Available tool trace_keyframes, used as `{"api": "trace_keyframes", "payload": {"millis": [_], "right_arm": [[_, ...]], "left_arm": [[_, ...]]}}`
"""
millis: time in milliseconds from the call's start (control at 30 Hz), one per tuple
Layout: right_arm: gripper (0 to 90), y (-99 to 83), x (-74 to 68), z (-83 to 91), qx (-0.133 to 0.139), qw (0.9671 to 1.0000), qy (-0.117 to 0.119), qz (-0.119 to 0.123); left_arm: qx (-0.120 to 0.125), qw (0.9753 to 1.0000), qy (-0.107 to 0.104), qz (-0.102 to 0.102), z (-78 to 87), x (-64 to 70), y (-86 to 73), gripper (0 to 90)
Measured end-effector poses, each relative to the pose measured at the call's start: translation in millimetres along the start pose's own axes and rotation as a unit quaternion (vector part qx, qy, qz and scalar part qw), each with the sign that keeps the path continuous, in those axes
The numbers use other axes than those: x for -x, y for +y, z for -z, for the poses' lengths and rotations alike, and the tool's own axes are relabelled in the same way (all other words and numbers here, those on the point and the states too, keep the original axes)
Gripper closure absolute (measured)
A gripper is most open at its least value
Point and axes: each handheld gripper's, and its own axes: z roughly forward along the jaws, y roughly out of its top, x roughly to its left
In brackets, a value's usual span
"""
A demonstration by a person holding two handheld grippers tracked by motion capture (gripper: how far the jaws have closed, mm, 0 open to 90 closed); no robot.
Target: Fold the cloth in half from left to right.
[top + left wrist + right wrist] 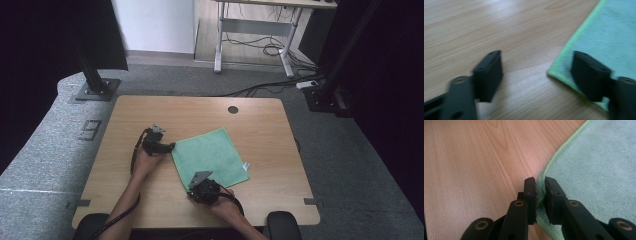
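Right gripper point(540, 185): near the desk's front edge, jaws pinched on the cloth's near corner
Desk point(150, 110): wooden, carries the cloth
Cloth point(212, 155): green, flat at the desk's middle
Left gripper point(536, 75): jaws wide apart, straddling the cloth's left corner

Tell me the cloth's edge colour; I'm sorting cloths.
The cloth has a bright green edge; clearest in the right gripper view.
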Motion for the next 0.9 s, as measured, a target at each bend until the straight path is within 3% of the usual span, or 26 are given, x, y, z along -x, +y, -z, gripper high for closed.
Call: {"api": "trace_keyframes", "payload": {"millis": [200,300,367,633,900], "right_arm": [[82.3,1.1,1.3,0.0,-0.002,1.0000,0.005,-0.005],[83.5,1.7,0.9,0.2,-0.002,0.9999,0.012,-0.007],[83.8,2.7,0.4,-0.4,-0.002,0.9999,0.015,-0.005],[84.6,16.7,-6.2,-7.0,0.003,0.9994,0.035,0.005],[84.8,35.7,-21.6,-16.9,0.010,0.9980,0.052,0.034]], "left_arm": [[0.007,0.9994,-0.033,-0.008,2.7,7.2,-2.5,72.9],[0.007,0.9988,-0.049,0.001,3.0,6.4,-3.0,84.0],[0.006,0.9985,-0.053,0.013,4.2,3.8,-4.0,85.5],[0.005,0.9987,-0.032,0.040,22.3,-13.0,-16.7,85.6],[0.000,0.9992,-0.016,0.038,42.6,-21.7,-20.0,85.1]]}}
